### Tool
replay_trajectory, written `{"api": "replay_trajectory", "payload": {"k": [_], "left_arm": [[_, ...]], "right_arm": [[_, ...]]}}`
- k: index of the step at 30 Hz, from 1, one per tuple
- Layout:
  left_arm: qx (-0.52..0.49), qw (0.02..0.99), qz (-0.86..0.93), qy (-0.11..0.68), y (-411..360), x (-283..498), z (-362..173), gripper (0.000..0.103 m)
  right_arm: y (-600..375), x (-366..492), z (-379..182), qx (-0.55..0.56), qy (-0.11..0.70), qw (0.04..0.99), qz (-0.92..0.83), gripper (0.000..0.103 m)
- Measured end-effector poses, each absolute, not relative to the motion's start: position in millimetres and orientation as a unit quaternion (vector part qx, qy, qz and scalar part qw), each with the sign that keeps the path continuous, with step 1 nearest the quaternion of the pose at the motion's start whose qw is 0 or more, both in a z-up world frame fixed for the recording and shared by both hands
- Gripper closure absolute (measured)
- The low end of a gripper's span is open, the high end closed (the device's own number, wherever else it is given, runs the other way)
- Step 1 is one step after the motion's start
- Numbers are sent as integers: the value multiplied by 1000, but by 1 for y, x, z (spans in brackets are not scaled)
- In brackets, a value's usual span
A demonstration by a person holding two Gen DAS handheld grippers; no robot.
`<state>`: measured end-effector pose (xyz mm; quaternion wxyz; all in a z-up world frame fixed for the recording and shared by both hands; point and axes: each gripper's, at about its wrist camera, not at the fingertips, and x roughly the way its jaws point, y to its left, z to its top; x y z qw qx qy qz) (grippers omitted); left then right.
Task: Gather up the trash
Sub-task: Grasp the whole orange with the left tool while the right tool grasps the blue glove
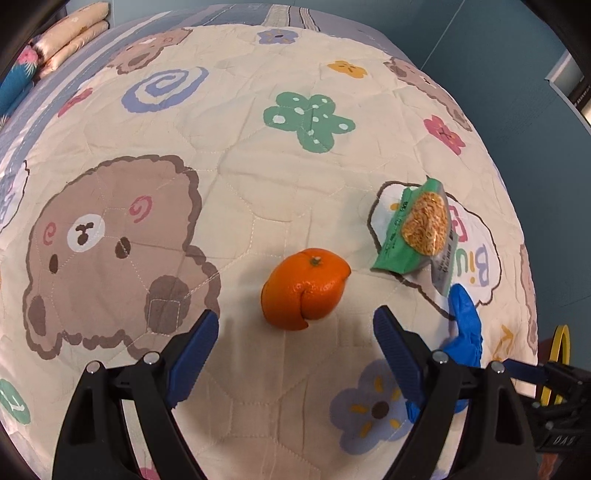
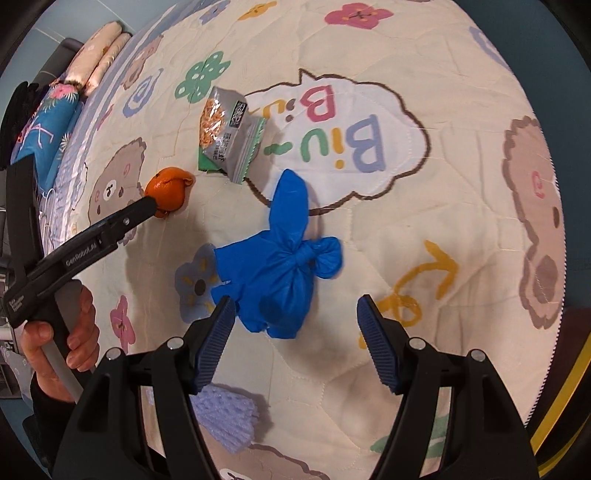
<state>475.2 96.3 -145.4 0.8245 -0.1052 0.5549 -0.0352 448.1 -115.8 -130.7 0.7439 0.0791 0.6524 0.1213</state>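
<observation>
An orange peel [image 1: 306,288] lies on the patterned quilt, just ahead of my open left gripper [image 1: 295,332], between its blue pads. It also shows in the right wrist view [image 2: 168,190], with the left gripper's finger tip touching it. A knotted blue glove [image 2: 284,266] lies just ahead of my open right gripper [image 2: 295,314]; part of it shows in the left wrist view [image 1: 465,325]. A green and grey snack packet [image 1: 417,229] lies beyond, also in the right wrist view [image 2: 229,136]. A pale purple foam net [image 2: 227,417] lies under the right gripper.
The quilt [image 1: 240,192] covers a bed. Folded pillows [image 1: 70,33] lie at the far left. A yellow-rimmed object [image 1: 557,354] stands off the bed's right edge. A blue wall lies behind.
</observation>
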Motion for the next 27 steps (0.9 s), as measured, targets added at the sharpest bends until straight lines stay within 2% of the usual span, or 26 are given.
{"api": "replay_trajectory", "payload": {"k": [5,10,12,17,23,27], "left_arm": [[-118,820,-40,559,94,484,-154,21],[-126,816,-48,563,92,487,-161,31],[-125,814,-49,565,90,487,-165,41],[-128,809,-42,572,91,488,-175,55],[-134,810,-38,569,96,487,-175,63],[-134,809,-38,571,95,486,-173,66]], "right_arm": [[-104,456,-141,71,660,738,123,38],[-94,460,-148,59,665,734,126,38],[-89,461,-149,49,665,734,127,44],[-79,463,-157,31,671,730,126,55],[-71,462,-163,2,667,736,117,71],[-70,462,-165,-6,665,737,117,76]]}}
